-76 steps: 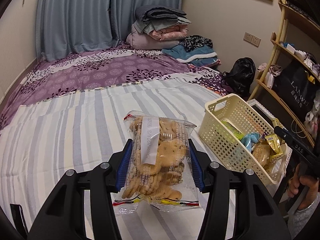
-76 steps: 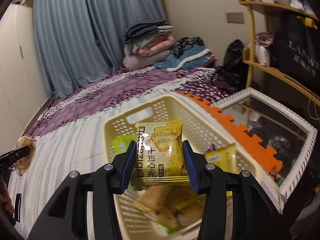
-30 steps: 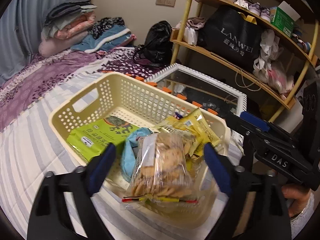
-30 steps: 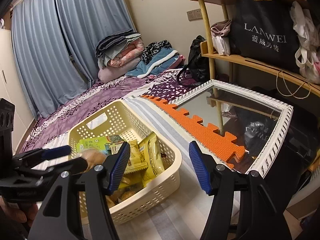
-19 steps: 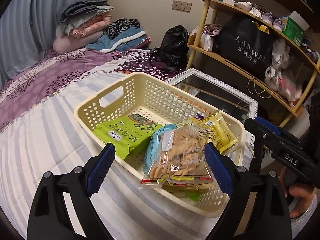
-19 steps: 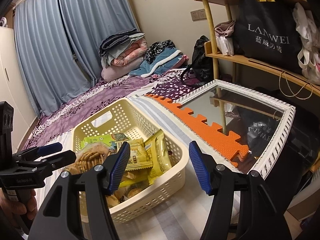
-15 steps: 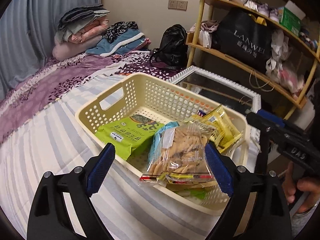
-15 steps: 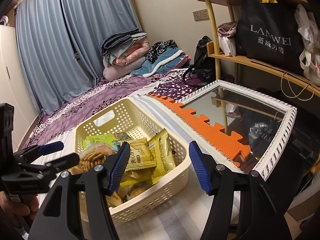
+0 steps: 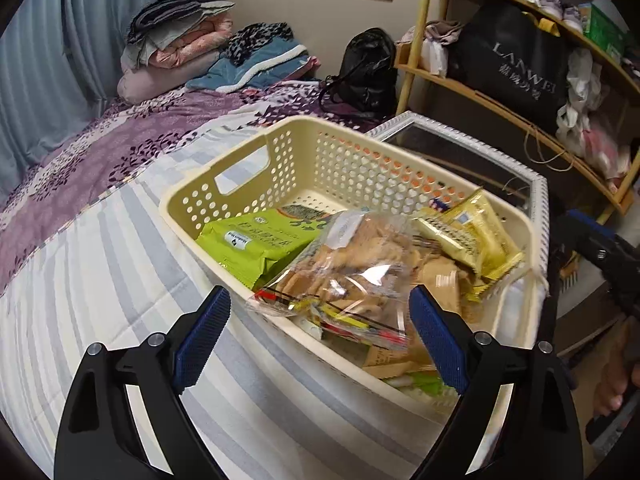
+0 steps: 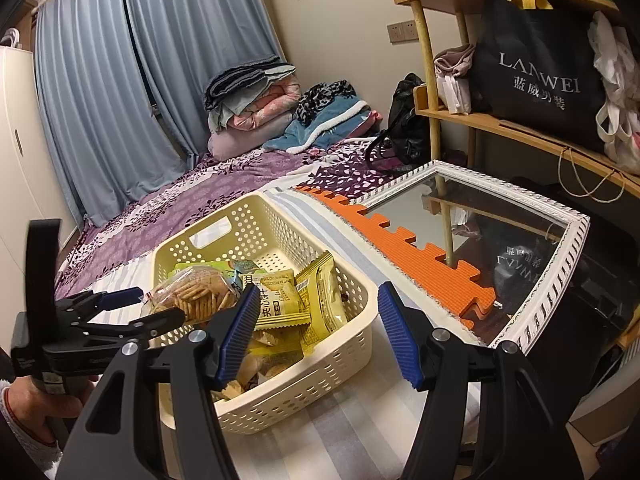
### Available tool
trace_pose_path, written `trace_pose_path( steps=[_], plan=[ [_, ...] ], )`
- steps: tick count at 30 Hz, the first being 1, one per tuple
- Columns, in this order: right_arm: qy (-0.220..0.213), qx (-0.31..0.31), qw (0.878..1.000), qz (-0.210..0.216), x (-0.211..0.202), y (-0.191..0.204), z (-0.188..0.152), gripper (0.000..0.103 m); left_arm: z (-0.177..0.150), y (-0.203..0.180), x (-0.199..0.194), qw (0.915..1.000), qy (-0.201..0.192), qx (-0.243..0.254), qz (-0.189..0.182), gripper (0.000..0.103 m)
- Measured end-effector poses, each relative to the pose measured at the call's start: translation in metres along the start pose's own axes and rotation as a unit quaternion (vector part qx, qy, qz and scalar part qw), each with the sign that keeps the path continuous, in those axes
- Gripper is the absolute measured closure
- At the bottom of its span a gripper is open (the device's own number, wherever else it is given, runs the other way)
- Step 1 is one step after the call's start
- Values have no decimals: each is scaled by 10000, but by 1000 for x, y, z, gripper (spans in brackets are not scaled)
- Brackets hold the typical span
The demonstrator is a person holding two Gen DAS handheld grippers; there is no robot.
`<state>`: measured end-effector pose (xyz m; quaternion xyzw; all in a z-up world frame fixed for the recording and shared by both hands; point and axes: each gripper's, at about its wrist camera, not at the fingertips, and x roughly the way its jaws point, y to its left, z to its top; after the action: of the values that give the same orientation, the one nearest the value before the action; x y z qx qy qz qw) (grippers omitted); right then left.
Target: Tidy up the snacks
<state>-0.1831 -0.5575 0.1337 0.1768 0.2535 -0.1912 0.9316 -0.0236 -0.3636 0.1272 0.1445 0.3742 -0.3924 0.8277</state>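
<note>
A cream perforated basket [image 9: 240, 152] sits on the striped bedsheet with several snack packs in it. A clear bag of crackers [image 9: 348, 276] lies on top of them, its near end over the near rim. My left gripper [image 9: 320, 336] is open wide just in front of the bag, with its pads clear of it. A green packet [image 9: 256, 240] and yellow packets [image 9: 468, 232] lie beside the bag. In the right wrist view my right gripper [image 10: 318, 338] stands open and empty over the basket [image 10: 300, 396]. The left gripper [image 10: 144, 308] shows at the left by the cracker bag [image 10: 196, 292].
A white-framed mirror [image 10: 568, 248] and an orange foam mat [image 10: 400, 248] lie right of the basket. Wooden shelves with a black bag [image 10: 540, 68] stand behind. Folded bedding [image 9: 180, 40] and a black backpack [image 9: 368, 68] sit at the far end. A hand [image 10: 40, 396] holds the left gripper.
The left gripper carried the cracker bag from the bed to the basket, let it go and drew back slightly. The right gripper dropped its yellow packet into the basket and now holds still, open.
</note>
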Motion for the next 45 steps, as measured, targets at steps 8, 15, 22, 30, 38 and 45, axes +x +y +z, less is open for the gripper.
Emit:
trace_pose_path(
  steps=[8, 15, 22, 30, 38, 45],
  plan=[
    [3, -99, 9998, 142, -2, 10, -1, 42, 13, 12, -10, 9984, -216, -60, 516, 6],
    [21, -84, 9999, 140, -6, 9, -3, 42, 16, 19, 19, 9971, 172, 35, 736, 6],
    [20, -77, 9999, 91, -10, 5, -2, 40, 6, 5, 33, 9973, 429, 228, 552, 6],
    [128, -190, 9997, 123, -12, 9, -5, 11, 11, -1, 1, 9981, 174, 119, 583, 3],
    [421, -483, 9979, 110, -11, 21, -9, 5, 14, -11, -34, 9933, -214, 267, 1101, 3],
    [398, -771, 9962, -8, -20, 29, -12, 5, 16, -20, -66, 9907, -552, 178, 1229, 3]
  ],
)
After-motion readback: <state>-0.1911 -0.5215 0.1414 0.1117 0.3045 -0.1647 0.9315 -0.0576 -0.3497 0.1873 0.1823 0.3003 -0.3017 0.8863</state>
